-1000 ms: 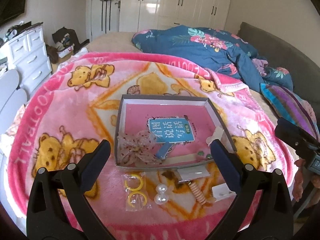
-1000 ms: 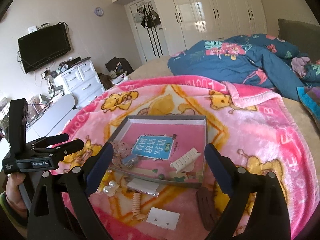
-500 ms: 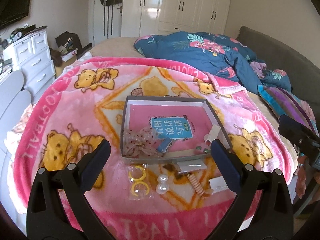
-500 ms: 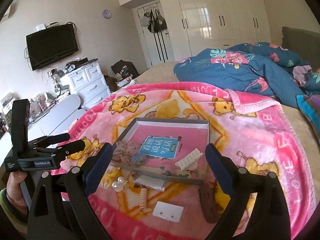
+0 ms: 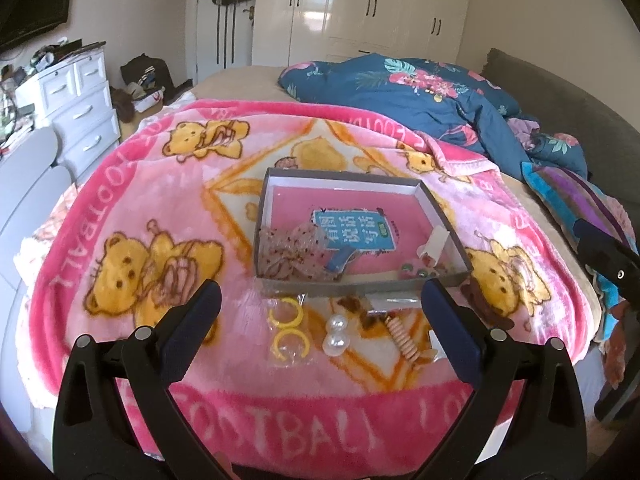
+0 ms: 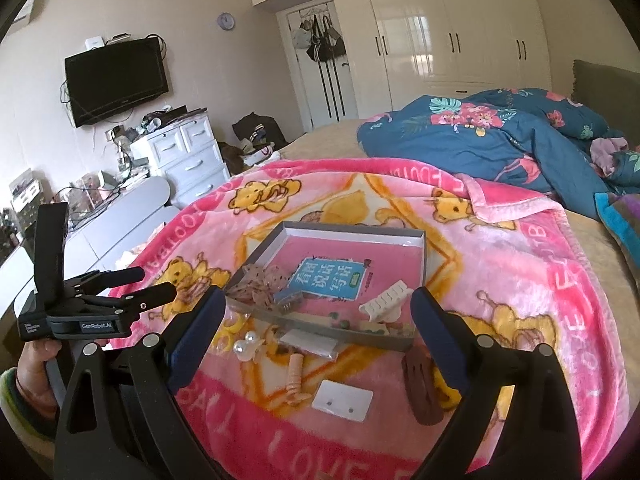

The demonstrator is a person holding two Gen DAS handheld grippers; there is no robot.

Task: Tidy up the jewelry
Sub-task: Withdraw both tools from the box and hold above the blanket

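**Entry: loose jewelry, awaiting pickup**

I hold left gripper and right gripper with jaws apart, empty. Grey tray sits mid-frame on the blanket; pearl earrings and yellow rings lie just below it. Advice: descend squarely over one piece and avoid snagging the plush.

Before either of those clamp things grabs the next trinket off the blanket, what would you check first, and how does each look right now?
1. Left gripper jaws open, holding nothing: ok.
2. Right gripper jaws open, holding nothing: ok.
3. Box open on top with free floor space: ok.
4. Loose pieces in plain sight: pearls, yellow rings, white card, brown clip: ok.
5. Either gripper already down at a piece: not ok, both hover short of them.
6. Whether the rings' clear bag will slip: cannot tell.
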